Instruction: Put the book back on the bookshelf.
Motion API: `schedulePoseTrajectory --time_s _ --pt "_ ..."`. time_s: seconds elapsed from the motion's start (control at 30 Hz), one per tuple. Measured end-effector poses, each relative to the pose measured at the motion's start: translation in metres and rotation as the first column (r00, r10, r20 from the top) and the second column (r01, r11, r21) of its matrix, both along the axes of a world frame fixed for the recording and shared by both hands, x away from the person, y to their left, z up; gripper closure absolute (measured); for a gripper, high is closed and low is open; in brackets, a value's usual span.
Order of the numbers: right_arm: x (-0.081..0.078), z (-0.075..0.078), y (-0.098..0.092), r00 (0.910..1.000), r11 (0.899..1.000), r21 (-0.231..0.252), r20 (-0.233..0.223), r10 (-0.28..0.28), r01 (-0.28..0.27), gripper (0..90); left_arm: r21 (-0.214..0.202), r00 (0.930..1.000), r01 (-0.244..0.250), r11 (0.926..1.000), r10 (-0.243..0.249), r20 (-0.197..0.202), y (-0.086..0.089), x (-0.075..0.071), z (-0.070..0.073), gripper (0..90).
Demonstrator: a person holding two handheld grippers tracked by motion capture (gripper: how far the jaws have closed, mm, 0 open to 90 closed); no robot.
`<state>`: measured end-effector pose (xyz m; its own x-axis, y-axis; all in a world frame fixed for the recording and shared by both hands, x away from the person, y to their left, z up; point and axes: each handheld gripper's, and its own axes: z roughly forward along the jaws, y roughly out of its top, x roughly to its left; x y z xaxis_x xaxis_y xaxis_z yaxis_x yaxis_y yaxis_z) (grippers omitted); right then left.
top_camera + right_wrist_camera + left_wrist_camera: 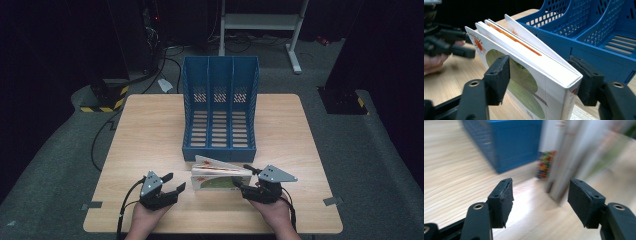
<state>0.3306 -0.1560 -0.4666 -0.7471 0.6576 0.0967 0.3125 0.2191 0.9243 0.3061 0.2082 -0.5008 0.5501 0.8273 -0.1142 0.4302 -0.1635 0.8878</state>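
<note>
- Left gripper (174,182): jaws wide, nothing between them, just left of the book (220,176).
- Book stands on edge before the blue file rack (220,147), long axis across the table.
- Right gripper (241,179): jaws clamp its spine end; nearer hand.

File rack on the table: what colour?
Blue file rack, three slotted compartments; clearest in the high view.

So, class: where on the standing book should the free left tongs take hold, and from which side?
Grip the book at its left end, coming in level from the left. It stands on edge with its covers fanned, and the right tongs already straddle its spine end. The left tongs stand open beside it.
</note>
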Motion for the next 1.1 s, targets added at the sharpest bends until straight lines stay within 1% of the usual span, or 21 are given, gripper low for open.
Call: schedulePoseTrajectory --time_s 0.03,0.07,0.1,0.13,0.17,0.2,0.27,0.3,0.33,0.37,0.43,0.5,0.53,0.57,0.6,0.67,0.73,0.83,0.9,0.97,1.1 --pt "-0.002 0.000 -0.002 1.0000 1.000 -0.007 0.003 0.005 -0.005 39.3 0.036 0.9999 -0.011 0.9993 0.011 0.007 0.004 0.003 0.004 36.4" --pt "-0.003 0.000 -0.003 1.0000 1.000 -0.005 0.006 0.007 -0.007 40.7 0.080 0.9999 -0.013 0.9967 0.012 0.011 0.008 0.004 0.005 36.5" --pt "-0.005 0.001 -0.005 0.9999 1.000 0.003 0.003 0.014 -0.014 42.3 0.100 0.9997 -0.021 0.9947 0.020 0.010 0.011 0.005 0.004 36.7" --pt "-0.007 0.001 -0.006 0.9999 1.000 0.004 0.003 0.017 -0.017 44.5 0.112 0.9996 -0.027 0.9933 0.027 0.002 0.018 0.007 0.000 37.0" --pt "-0.010 0.001 -0.007 0.9998 1.000 0.000 0.008 0.018 -0.018 47.2 0.111 0.9991 -0.041 0.9929 0.043 -0.009 0.023 0.008 -0.005 37.5" --pt "-0.012 0.001 -0.008 0.9996 1.000 -0.002 0.015 0.025 -0.025 49.8 0.123 0.9981 -0.057 0.9908 0.059 -0.016 0.025 0.008 -0.011 37.5" --pt "-0.015 0.002 -0.009 0.9992 0.999 -0.003 0.017 0.036 -0.036 51.8 0.157 0.9980 -0.057 0.9859 0.060 -0.018 0.026 0.007 -0.020 37.4" --pt "-0.017 0.003 -0.010 0.9991 0.999 -0.005 0.012 0.041 -0.041 52.4 0.167 0.9979 -0.056 0.9844 0.060 -0.022 0.025 0.008 -0.023 37.8" --pt "-0.018 0.003 -0.010 0.9989 0.999 -0.007 0.012 0.045 -0.044 53.6 0.197 0.9978 -0.051 0.9791 0.058 -0.033 0.025 0.009 -0.024 38.1" --pt "-0.020 0.003 -0.010 0.9989 0.999 -0.014 0.013 0.044 -0.044 55.7 0.201 0.9969 -0.061 0.9776 0.070 -0.037 0.025 0.011 -0.024 37.7" --pt "-0.023 0.004 -0.012 0.9985 0.999 -0.005 0.006 0.054 -0.054 60.4 0.179 0.9931 -0.083 0.9804 0.096 -0.067 0.029 0.014 -0.025 37.7" --pt "-0.026 0.004 -0.013 0.9981 0.998 -0.002 -0.001 0.061 -0.061 63.0 0.149 0.9888 -0.106 0.9831 0.120 -0.089 0.032 0.016 -0.025 38.0" --pt "-0.027 0.005 -0.012 0.9974 0.997 -0.012 0.001 0.072 -0.072 63.9 0.149 0.9884 -0.102 0.9836 0.117 -0.096 0.032 0.016 -0.025 38.0" --pt "-0.028 0.005 -0.011 0.9971 0.997 -0.021 0.004 0.076 -0.076 64.1 0.149 0.9889 -0.101 0.9836 0.116 -0.093 0.032 0.017 -0.025 37.9" --pt "-0.029 0.006 -0.010 0.9971 0.997 -0.026 0.000 0.076 -0.076 63.1 0.156 0.9898 -0.094 0.9832 0.109 -0.091 0.032 0.017 -0.025 37.8" --pt "-0.028 0.010 -0.007 0.9982 0.998 -0.025 -0.008 0.060 -0.060 55.4 0.168 0.9903 -0.085 0.9821 0.102 -0.095 0.030 0.017 -0.025 37.7" --pt "-0.027 0.014 -0.003 0.9990 0.998 -0.043 -0.019 0.040 -0.041 49.0 0.173 0.9896 -0.084 0.9813 0.103 -0.100 0.030 0.018 -0.025 37.7" --pt "-0.024 0.016 0.003 0.9991 0.997 -0.068 -0.021 0.037 -0.039 47.0 0.158 0.9879 -0.084 0.9839 0.103 -0.116 0.031 0.018 -0.025 37.4" --pt "-0.021 0.015 0.005 0.9982 0.996 -0.073 -0.037 0.047 -0.049 46.8 0.151 0.9875 -0.089 0.9845 0.107 -0.116 0.032 0.019 -0.026 37.3" --pt "-0.019 0.013 0.007 0.9974 0.994 -0.087 -0.045 0.056 -0.060 50.5 0.151 0.9869 -0.089 0.9845 0.108 -0.120 0.032 0.019 -0.026 37.4" --pt "-0.019 0.011 0.012 0.9969 0.991 -0.110 -0.021 0.076 -0.078 57.8 0.150 0.9869 -0.088 0.9847 0.107 -0.121 0.032 0.019 -0.026 37.7"
